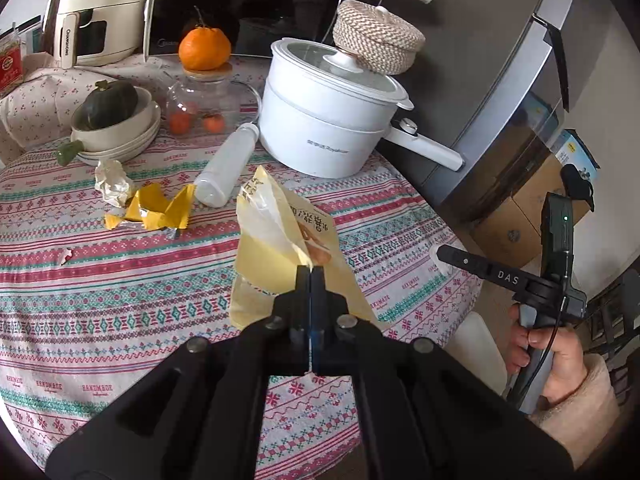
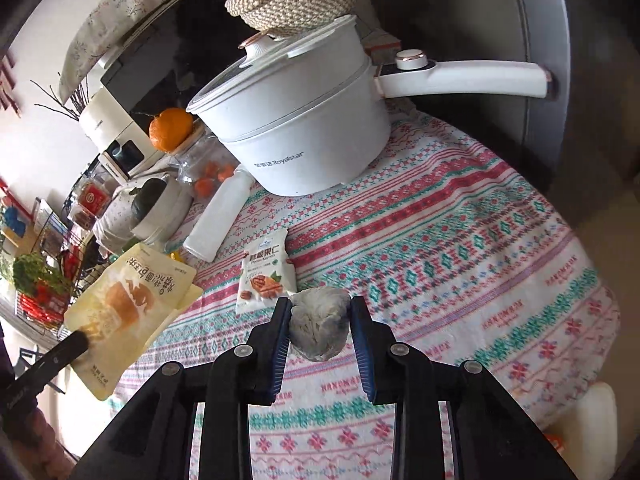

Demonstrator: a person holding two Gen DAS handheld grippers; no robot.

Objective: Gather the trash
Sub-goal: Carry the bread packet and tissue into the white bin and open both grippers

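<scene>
- A round table covered with a patterned tablecloth (image 1: pixel 120 280) holds kitchen items and scattered trash; a person works with a gripper in each hand.
- The left gripper (image 1: pixel 310 270) is fully closed, its jaws pinching the edge of a pale yellow snack bag (image 1: pixel 276 224), which is lifted clear of the cloth.
- This bag looks empty, thin and light; it is floppy and likely slick, so an edge pinch like this one seems the sensible hold.
- The right gripper (image 2: pixel 320 308) has its jaws partly closed around a crumpled wad of tissue (image 2: pixel 318 328); both pads touch its sides.
- The wad appears soft, very light and squashable, so it should tolerate a firm squeeze across its middle.
- Trash lying on the cloth: a small nut packet (image 2: pixel 264 272) just beyond the right gripper, a torn yellow wrapper (image 1: pixel 156 208), a crumpled white paper (image 1: pixel 112 180) and a white plastic bottle (image 1: pixel 228 164) on its side.
- The flat packet and wrapper would probably need lifting by a raised edge; the bottle is smooth and could roll.
- Behind them stand a white electric pot (image 1: pixel 328 120), a glass jar (image 1: pixel 200 100) topped by an orange, and stacked bowls (image 1: pixel 120 128) holding a dark squash.
- No trash bin is visible.
</scene>
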